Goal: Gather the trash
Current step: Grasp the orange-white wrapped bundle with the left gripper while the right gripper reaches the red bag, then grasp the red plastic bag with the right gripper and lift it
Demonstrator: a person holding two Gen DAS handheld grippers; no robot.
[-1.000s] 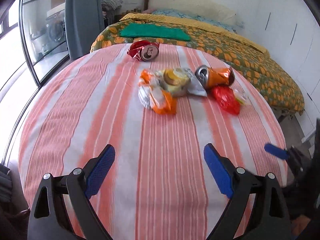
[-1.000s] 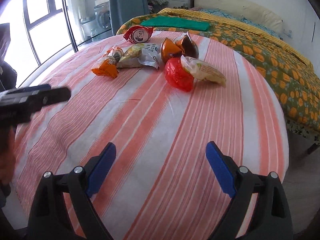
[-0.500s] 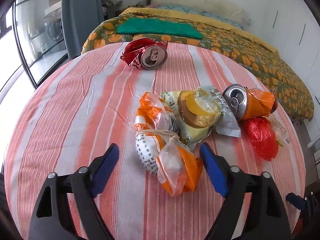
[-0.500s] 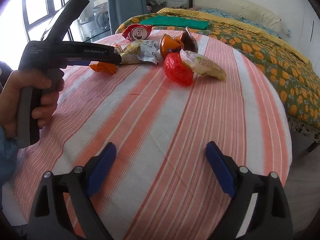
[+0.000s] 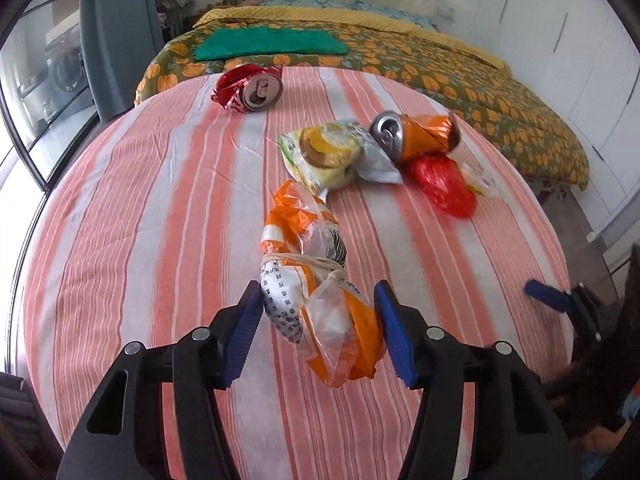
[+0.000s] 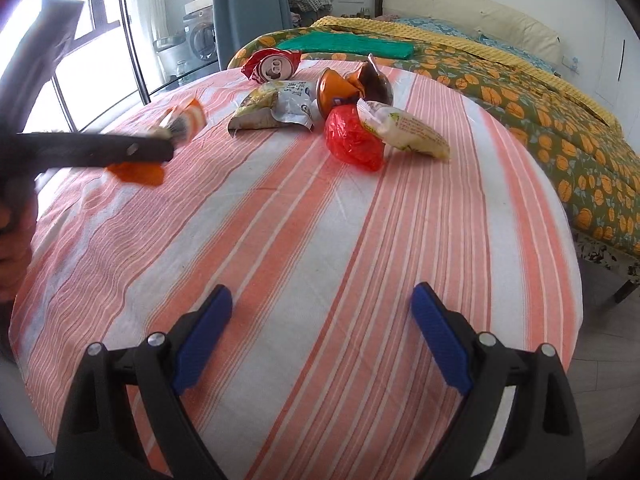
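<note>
An orange and white plastic bag bundle (image 5: 320, 312), tied with a rubber band, lies on the round table's striped cloth (image 5: 160, 208). My left gripper (image 5: 318, 288) straddles it. Its jaws are closing and both blue pads touch the bundle's sides. The right wrist view shows that gripper (image 6: 100, 152) as a blurred black bar at the left, with the orange bundle (image 6: 138, 172) at its tip. My right gripper (image 6: 322, 292) hangs open over the near part of the table (image 6: 304, 216) with nothing between its fingers. Farther back lie a crushed red can (image 5: 248, 88), a yellow-green snack packet (image 5: 324, 152), a crushed orange can (image 5: 416, 136) and a red wrapper (image 5: 444, 184).
A pale packet (image 6: 404, 132) rests against the red wrapper (image 6: 352, 140). Behind the table stands a bed (image 5: 460, 64) with an orange-flowered cover and a green cloth (image 5: 268, 42). Windows and a grey curtain (image 5: 116, 24) are at the left. A person's hand (image 6: 12, 216) holds the left gripper.
My left gripper went forward to the orange and white bundle and its jaws narrowed around it. The right gripper kept still and open.
</note>
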